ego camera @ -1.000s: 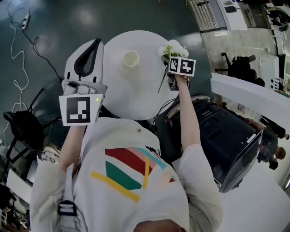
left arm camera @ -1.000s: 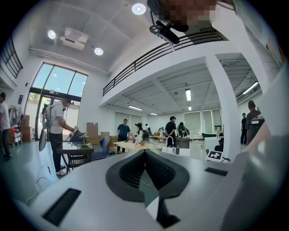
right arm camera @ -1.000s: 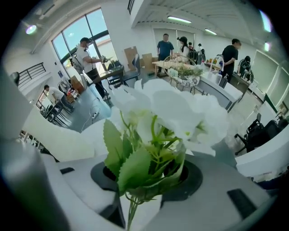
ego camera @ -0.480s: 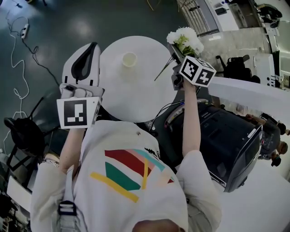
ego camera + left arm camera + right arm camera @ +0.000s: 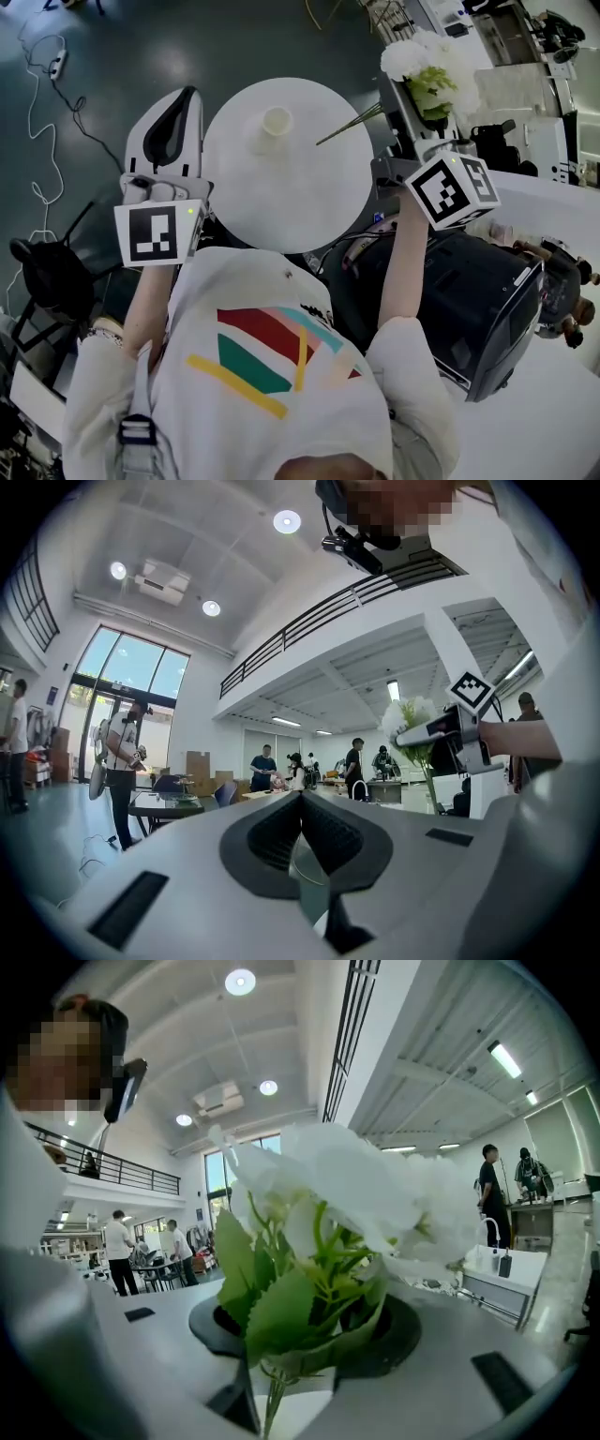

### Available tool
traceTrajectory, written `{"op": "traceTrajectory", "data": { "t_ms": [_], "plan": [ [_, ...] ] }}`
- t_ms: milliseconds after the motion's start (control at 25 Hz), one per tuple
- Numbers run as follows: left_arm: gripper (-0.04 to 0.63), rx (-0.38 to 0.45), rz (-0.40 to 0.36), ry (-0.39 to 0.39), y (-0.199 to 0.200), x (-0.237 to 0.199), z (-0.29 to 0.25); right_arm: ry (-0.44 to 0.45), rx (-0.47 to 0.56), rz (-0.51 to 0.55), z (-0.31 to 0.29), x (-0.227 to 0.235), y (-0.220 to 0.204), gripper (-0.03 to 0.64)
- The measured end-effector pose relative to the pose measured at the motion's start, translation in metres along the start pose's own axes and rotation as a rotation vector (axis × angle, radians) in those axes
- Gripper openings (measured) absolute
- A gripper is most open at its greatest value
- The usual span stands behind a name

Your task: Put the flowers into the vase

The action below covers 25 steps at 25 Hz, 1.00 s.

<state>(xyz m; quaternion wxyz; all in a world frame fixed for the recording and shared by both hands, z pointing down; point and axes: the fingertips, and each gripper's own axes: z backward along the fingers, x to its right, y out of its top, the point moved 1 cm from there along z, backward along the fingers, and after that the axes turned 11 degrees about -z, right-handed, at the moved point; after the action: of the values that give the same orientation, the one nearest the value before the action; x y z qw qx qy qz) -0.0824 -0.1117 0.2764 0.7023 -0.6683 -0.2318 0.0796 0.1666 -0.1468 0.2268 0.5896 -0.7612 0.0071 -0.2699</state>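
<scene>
White artificial flowers (image 5: 429,67) are clamped in the right gripper (image 5: 302,1340). Its jaws stand partly closed on the stem just below the leaves. The grip leaves the long bare stem (image 5: 349,123) free, which suits insertion. In the head view the stem slants toward the right rim of the round worktop (image 5: 281,211). The bunch is held high, well apart from the cream vase (image 5: 277,122), which stands upright on the worktop. The left gripper (image 5: 190,96) is empty, jaws together. It is parked beside the worktop's left edge, probably ready to steady the vase.
</scene>
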Motion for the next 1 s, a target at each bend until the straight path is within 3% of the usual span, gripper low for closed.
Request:
{"op": "traceTrajectory", "data": {
  "t_ms": [200, 360, 600, 1000],
  "plan": [
    [0.008, -0.006, 0.003, 0.014, -0.001, -0.008, 0.002, 0.099, 0.125, 0.018, 0.01, -0.047, 0.04, 0.227],
    [0.008, -0.006, 0.006, 0.03, -0.002, -0.012, 0.004, 0.131, 0.206, 0.106, 0.012, -0.076, 0.052, 0.227],
    [0.008, -0.019, 0.004, 0.046, -0.003, -0.011, 0.002, 0.18, 0.256, 0.19, 0.008, -0.097, 0.041, 0.227],
    [0.008, -0.054, 0.019, 0.08, -0.022, -0.022, 0.007, 0.137, 0.231, 0.27, -0.021, -0.093, -0.018, 0.227]
  ]
}}
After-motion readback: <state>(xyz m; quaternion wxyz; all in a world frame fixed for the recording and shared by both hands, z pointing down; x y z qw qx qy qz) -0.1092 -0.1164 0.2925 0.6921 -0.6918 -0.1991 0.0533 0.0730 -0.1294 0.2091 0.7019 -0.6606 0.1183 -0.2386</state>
